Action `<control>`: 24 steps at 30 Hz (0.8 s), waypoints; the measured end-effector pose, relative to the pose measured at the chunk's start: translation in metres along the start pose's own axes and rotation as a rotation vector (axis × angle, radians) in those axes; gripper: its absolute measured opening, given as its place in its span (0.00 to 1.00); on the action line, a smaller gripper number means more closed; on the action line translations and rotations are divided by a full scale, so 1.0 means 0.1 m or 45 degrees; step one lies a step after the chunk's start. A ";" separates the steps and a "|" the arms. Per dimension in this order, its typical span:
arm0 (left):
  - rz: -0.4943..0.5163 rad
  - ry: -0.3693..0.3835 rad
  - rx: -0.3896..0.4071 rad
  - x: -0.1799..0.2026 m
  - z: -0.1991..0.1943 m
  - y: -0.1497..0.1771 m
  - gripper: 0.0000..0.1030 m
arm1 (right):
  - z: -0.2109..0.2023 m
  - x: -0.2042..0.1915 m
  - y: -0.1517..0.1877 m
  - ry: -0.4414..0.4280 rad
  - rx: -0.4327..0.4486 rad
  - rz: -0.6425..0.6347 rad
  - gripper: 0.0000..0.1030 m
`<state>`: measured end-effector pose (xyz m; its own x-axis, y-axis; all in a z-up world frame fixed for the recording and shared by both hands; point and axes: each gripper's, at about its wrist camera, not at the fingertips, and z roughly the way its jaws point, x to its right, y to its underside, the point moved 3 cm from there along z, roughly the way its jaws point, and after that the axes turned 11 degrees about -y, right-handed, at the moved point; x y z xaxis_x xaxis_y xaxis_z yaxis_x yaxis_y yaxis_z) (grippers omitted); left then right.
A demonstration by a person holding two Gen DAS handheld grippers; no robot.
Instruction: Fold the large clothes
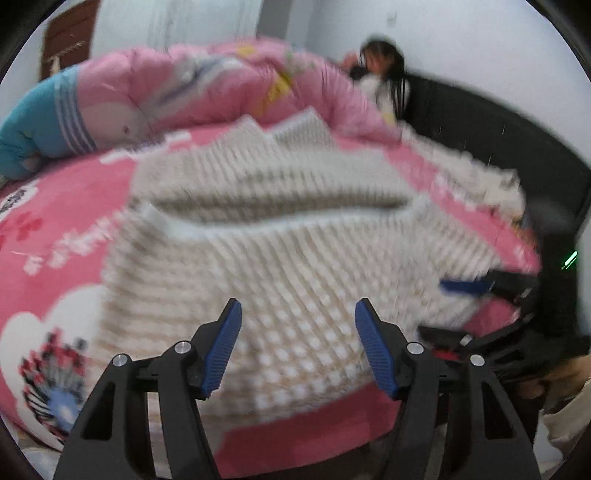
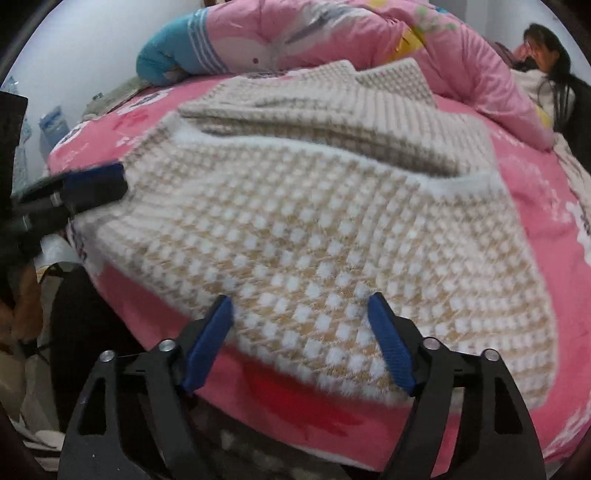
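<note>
Blue-padded fingers of your left gripper (image 1: 298, 345) stand spread at 6 o'clock of the left wrist view, holding nothing, with the near hem of the knit sweater (image 1: 280, 266) showing between them. Your right gripper (image 2: 300, 339) is likewise spread and holds nothing, framing the same hem in its own view.

The sweater, white and beige check, lies on the pink bed sheet (image 1: 66, 236). Its long axis runs from 6 o'clock toward 12 o'clock in both views: hem nearest you, far end toward the pink quilt (image 2: 369, 33). A fold or opening crosses the garment side to side about midway.

Left wrist view only: your right gripper enters at 3 o'clock, its blue pad at the sweater's right edge, beside a dark headboard (image 1: 498, 133); contact cannot be told through the blur. A brown door (image 1: 68, 40) shows at 11 o'clock.

Right wrist view only: your left gripper appears at 9 o'clock, its blue pad at the sweater's left edge. Below it you see the bed's side and floor clutter.

Both views show a seated person (image 2: 546, 62) at the bed's far right and a blue plush toy (image 2: 166, 59) at the far left.
</note>
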<state>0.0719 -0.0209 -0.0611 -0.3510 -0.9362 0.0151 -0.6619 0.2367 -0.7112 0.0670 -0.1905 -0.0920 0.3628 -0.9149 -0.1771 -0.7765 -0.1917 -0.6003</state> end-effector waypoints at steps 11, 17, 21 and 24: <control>-0.016 -0.036 -0.059 0.04 0.16 0.10 0.61 | -0.39 0.42 -0.03 0.125 0.081 0.168 0.81; -0.028 -0.035 -0.068 0.05 0.16 0.10 0.61 | -0.25 0.58 0.09 0.093 0.046 0.255 0.86; -0.029 -0.039 -0.071 0.05 0.17 0.09 0.61 | -0.20 0.56 0.07 0.092 0.045 0.256 0.87; -0.031 -0.038 -0.073 0.05 0.17 0.09 0.61 | -0.20 0.56 0.07 0.095 0.045 0.261 0.87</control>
<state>0.0755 -0.0280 -0.0789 -0.3154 -0.9489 0.0103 -0.7068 0.2277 -0.6698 0.0711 -0.2504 -0.0906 0.1591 -0.9575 -0.2405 -0.8110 0.0122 -0.5850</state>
